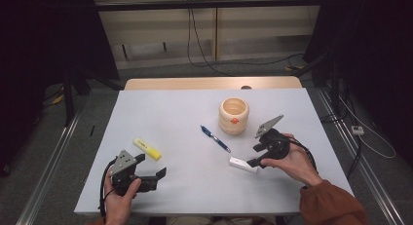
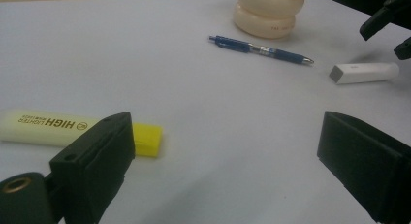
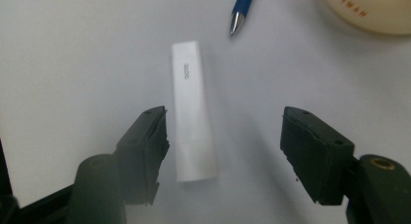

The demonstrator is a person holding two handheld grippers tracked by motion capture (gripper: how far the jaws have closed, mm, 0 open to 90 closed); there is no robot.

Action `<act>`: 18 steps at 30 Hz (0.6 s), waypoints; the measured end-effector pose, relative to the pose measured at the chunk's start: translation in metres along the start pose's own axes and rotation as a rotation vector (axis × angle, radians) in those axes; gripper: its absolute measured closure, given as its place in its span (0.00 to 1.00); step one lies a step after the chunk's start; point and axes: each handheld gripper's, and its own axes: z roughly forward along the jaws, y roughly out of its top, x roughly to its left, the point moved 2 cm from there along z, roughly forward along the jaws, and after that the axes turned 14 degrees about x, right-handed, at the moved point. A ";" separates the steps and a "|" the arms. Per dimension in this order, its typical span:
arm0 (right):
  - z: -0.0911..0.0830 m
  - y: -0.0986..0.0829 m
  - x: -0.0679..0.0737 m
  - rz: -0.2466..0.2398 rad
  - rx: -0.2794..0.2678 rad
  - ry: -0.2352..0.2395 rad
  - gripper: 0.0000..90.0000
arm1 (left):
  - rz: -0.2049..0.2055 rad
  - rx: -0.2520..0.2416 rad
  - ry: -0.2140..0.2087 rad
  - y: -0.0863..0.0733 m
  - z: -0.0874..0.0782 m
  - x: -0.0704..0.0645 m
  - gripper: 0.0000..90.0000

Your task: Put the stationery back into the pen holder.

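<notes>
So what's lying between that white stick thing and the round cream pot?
The blue pen lies on the table between the white stick and the cream pot, seen in the high view.

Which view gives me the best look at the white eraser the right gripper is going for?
The right gripper view: the white eraser lies large between the open right gripper jaws. The high view shows it small; the left gripper view shows it far off, side-on.

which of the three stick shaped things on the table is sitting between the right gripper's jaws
The white eraser-like stick: it lies between the open jaws of the right gripper. The blue pen lies farther off by the wooden cup, and the yellow highlighter is over by the left gripper.
</notes>
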 end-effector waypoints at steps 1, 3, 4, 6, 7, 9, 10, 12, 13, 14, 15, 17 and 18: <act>0.002 0.000 0.001 -0.001 0.013 0.002 0.42 | -0.001 -0.001 -0.002 0.000 0.000 0.000 0.07; 0.004 0.000 0.004 -0.022 0.040 -0.001 0.45 | 0.005 -0.002 -0.001 0.000 0.000 -0.001 0.07; 0.005 0.000 0.005 -0.027 0.046 0.001 0.48 | 0.008 -0.001 -0.003 0.000 -0.001 -0.001 0.07; 0.006 0.000 0.008 -0.038 0.057 -0.008 0.50 | 0.008 0.002 -0.002 0.001 -0.001 -0.001 0.07; 0.007 0.000 0.009 -0.037 0.061 -0.012 0.50 | 0.008 0.001 -0.003 0.001 -0.001 -0.001 0.07; 0.008 0.000 0.010 -0.041 0.077 -0.021 0.52 | 0.007 0.000 -0.003 0.001 -0.001 -0.001 0.07; 0.008 0.000 0.010 -0.045 0.086 -0.029 0.52 | 0.007 0.000 -0.003 0.001 -0.001 -0.001 0.07; 0.010 0.000 0.011 -0.043 0.093 -0.037 0.52 | 0.007 0.001 -0.003 0.001 -0.001 -0.001 0.07; 0.011 0.000 0.012 -0.047 0.095 -0.040 0.52 | 0.008 0.000 -0.004 0.001 -0.001 -0.001 0.07; 0.012 0.000 0.012 -0.051 0.098 -0.045 0.54 | 0.008 0.000 -0.005 0.001 0.000 -0.001 0.07; 0.013 0.000 0.013 -0.067 0.107 -0.042 0.56 | 0.008 0.001 -0.005 0.000 0.000 -0.001 0.07; 0.014 0.000 0.014 -0.063 0.121 -0.043 0.56 | 0.007 0.002 -0.005 0.000 0.000 0.000 0.07; 0.015 0.000 0.014 -0.065 0.124 -0.044 0.56 | 0.005 0.000 -0.005 0.000 0.000 -0.001 0.07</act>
